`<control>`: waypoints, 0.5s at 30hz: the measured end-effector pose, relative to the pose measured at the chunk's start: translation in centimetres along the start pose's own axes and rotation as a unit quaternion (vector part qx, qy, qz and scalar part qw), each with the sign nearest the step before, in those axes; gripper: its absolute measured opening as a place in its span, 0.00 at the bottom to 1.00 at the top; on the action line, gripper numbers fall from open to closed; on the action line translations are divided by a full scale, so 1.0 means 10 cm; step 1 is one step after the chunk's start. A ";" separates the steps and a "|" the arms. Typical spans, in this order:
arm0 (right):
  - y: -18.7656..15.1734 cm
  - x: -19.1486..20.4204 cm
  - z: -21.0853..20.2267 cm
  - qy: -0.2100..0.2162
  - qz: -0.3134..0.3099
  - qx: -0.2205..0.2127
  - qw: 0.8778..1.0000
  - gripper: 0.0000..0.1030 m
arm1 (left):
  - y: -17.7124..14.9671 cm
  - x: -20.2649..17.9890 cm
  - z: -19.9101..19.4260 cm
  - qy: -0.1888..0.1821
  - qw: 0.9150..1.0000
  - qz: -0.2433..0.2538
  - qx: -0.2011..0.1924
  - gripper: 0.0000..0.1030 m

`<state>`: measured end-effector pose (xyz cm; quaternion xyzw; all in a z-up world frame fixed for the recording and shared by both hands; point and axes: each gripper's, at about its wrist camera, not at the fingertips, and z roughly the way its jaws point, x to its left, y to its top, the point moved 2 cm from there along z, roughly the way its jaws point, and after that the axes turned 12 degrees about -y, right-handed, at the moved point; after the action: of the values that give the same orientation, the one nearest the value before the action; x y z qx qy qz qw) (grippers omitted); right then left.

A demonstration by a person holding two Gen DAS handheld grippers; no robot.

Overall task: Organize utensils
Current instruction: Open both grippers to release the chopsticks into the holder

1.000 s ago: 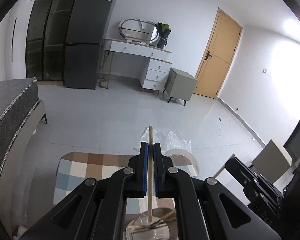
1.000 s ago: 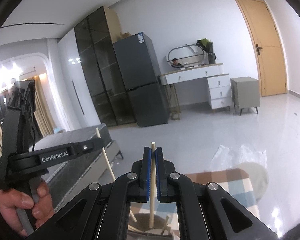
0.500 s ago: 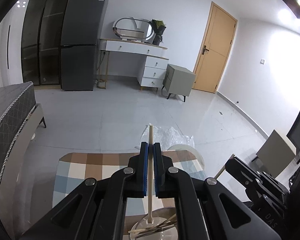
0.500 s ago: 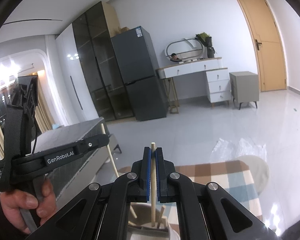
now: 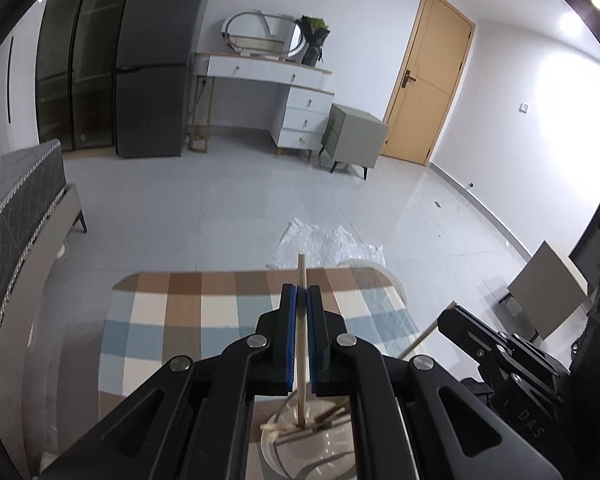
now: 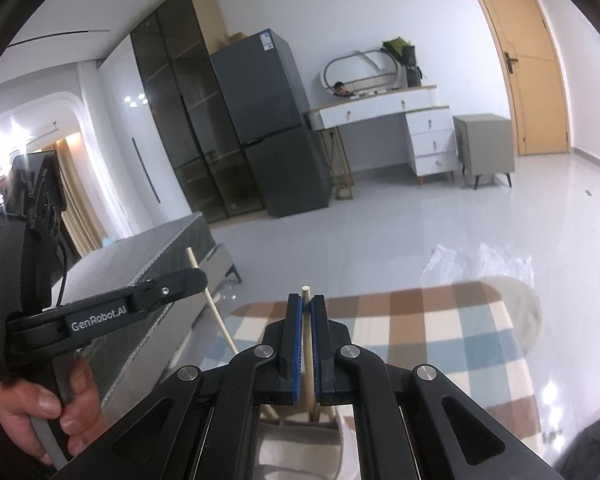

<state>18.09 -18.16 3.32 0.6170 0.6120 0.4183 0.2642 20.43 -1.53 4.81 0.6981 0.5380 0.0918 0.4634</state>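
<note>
My left gripper (image 5: 301, 292) is shut on a pale wooden chopstick (image 5: 301, 272) that stands upright. Its lower end reaches into a round utensil holder (image 5: 269, 438) where several other sticks lie. My right gripper (image 6: 307, 300) is shut on a second chopstick (image 6: 306, 293), and that stick's lower end dips into the same beige holder (image 6: 346, 436), beside a divider. In the right wrist view a hand (image 6: 40, 412) grips the left gripper's handle, with its chopstick (image 6: 212, 304) slanting down. In the left wrist view the right gripper's fingers (image 5: 464, 326) show at the right edge.
The holder stands on a table with a brown, blue and cream checked cloth (image 5: 168, 320). A dark bed (image 5: 12, 216) runs along the left. Crumpled clear plastic (image 5: 324, 240) and a pale round stool (image 6: 524, 304) lie past the table's far edge.
The right gripper has sunk, lowering its chopstick into the holder, which now shows larger. The left gripper tipped down slightly, still gripping its chopstick.
</note>
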 end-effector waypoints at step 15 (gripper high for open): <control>-0.39 -0.13 -0.34 -0.006 0.027 0.054 0.998 0.47 | -0.29 -0.08 -0.25 0.010 0.998 -0.015 0.053 0.43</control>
<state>13.30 -19.64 1.49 0.6494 0.6150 0.3877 0.2230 16.63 -0.84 4.29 0.7123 0.5574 0.0628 0.4219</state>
